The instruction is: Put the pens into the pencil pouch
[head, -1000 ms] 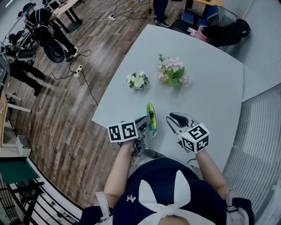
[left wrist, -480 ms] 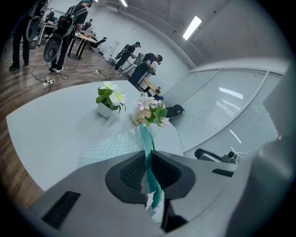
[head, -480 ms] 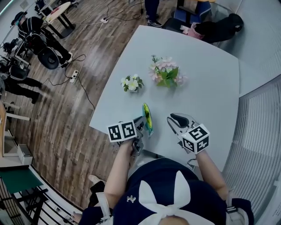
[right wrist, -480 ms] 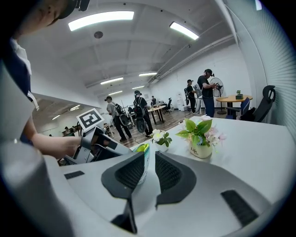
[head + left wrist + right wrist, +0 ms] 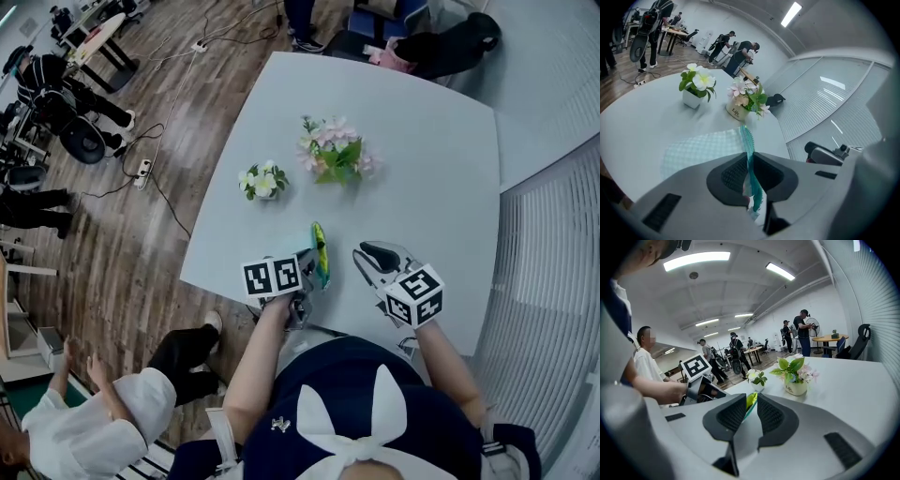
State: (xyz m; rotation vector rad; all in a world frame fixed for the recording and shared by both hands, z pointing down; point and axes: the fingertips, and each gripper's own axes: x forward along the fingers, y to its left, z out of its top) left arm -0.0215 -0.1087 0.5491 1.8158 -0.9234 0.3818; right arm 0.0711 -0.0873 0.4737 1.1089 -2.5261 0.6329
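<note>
Honestly, we're at the setup step: the flat teal-and-yellow mesh pencil pouch (image 5: pixel 321 251) is pinched by one edge in the left gripper (image 5: pixel 309 266), jaws nearly together on the fabric. It stands on edge just ahead of that gripper over the pale grey round table (image 5: pixel 431 169).

The right gripper (image 5: pixel 373 255) sits just to the pouch's right, jaws a little apart with nothing in them; the pouch only shows beyond the gap.

My guess for the next move: the right one needs to get the pouch mouth open, then go find a pen.

Count:
- One pouch.
- Zero pens that I can spot.
- Two flower pots further out past both grippers: a small white-flowered one (image 5: pixel 261 181) and a bigger pink-flowered one (image 5: pixel 333 159).
</note>
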